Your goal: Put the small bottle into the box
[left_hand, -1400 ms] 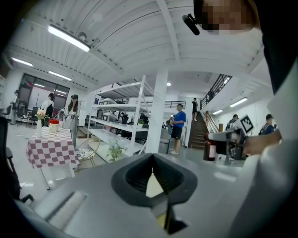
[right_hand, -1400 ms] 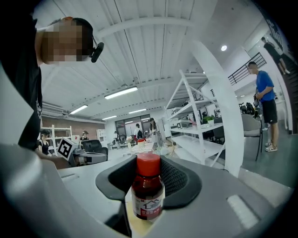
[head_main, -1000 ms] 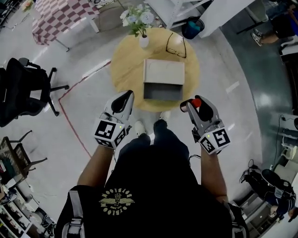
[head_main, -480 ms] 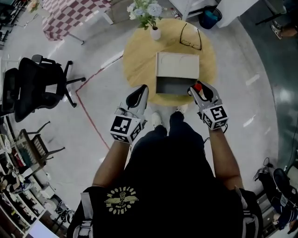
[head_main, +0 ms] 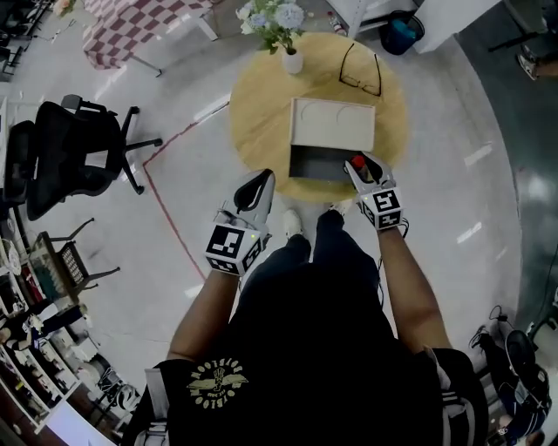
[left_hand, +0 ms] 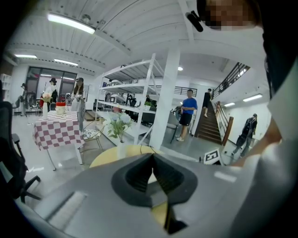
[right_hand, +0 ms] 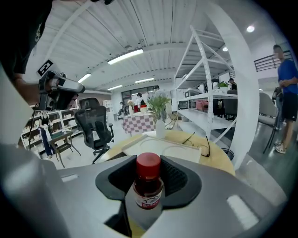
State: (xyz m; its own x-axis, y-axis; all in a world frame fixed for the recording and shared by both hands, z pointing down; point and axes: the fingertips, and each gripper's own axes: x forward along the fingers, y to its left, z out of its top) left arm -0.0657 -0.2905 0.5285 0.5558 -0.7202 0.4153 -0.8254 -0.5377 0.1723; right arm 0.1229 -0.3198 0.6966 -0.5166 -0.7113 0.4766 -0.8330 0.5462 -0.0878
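Observation:
The small bottle (right_hand: 148, 186), filled with dark red liquid and topped by a red cap, stands upright between the pads of my right gripper (right_hand: 149, 163), which is shut on it. In the head view that gripper (head_main: 363, 172) holds the bottle (head_main: 357, 163) at the front right corner of the box (head_main: 307, 162). The box sits on the round wooden table (head_main: 261, 104) with its dark inside showing and its cream lid (head_main: 332, 125) laid back. My left gripper (head_main: 261, 181) hovers off the table's near left edge. It is shut and empty (left_hand: 152, 161).
A white vase of flowers (head_main: 291, 59) and a pair of glasses (head_main: 362, 74) lie on the far part of the table. A black office chair (head_main: 74, 148) stands to the left, a checked table (head_main: 131, 26) beyond it. Red tape (head_main: 166, 218) marks the floor.
My right gripper has carried the bottle forward, from in front of the table to the box's front right corner. The left gripper stays shut near the table's edge.

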